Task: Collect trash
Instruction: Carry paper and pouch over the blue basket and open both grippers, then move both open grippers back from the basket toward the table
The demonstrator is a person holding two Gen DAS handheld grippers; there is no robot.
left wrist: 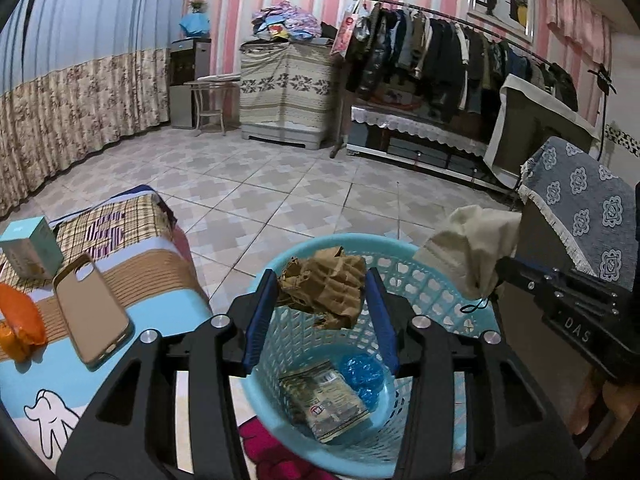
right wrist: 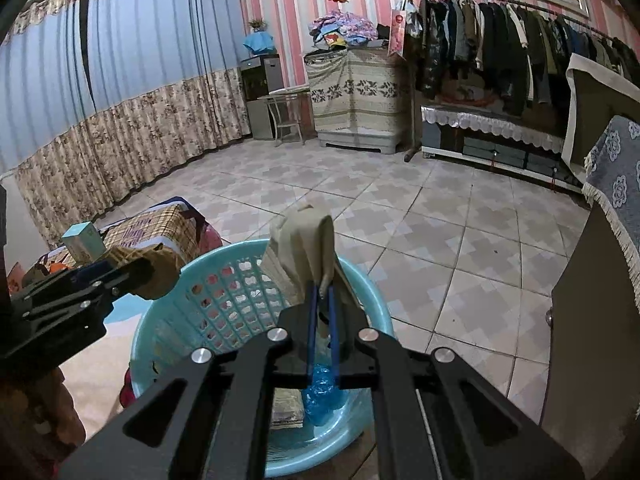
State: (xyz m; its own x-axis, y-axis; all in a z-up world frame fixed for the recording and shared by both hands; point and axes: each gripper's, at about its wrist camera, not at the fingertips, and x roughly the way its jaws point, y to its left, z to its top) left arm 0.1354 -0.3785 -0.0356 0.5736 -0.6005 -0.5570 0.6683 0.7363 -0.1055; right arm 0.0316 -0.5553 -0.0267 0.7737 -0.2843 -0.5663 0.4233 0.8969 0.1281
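My left gripper (left wrist: 322, 278) hangs over the light blue plastic basket (left wrist: 436, 280). A crumpled piece of brown cardboard (left wrist: 328, 292) spans the gap between its blue pads, touching both. To the right, my right gripper (right wrist: 324, 288) is shut on a crumpled beige cloth-like piece (right wrist: 308, 240) with a thin black loop, held above the basket's (right wrist: 224, 268) far rim. In the right wrist view the left gripper (right wrist: 152, 270) reaches in from the left with the cardboard (right wrist: 160, 268) at its tip. A printed packet (left wrist: 328, 404) and crumpled blue plastic (left wrist: 360, 372) lie in the basket's bottom.
The bed at left carries a beige phone case (left wrist: 92, 312), a teal box (left wrist: 30, 248) and an orange object (left wrist: 20, 320). A cabinet under a blue patterned cloth (left wrist: 580, 216) stands close on the right. Tiled floor (left wrist: 280, 184) stretches beyond to a clothes rack (left wrist: 460, 52).
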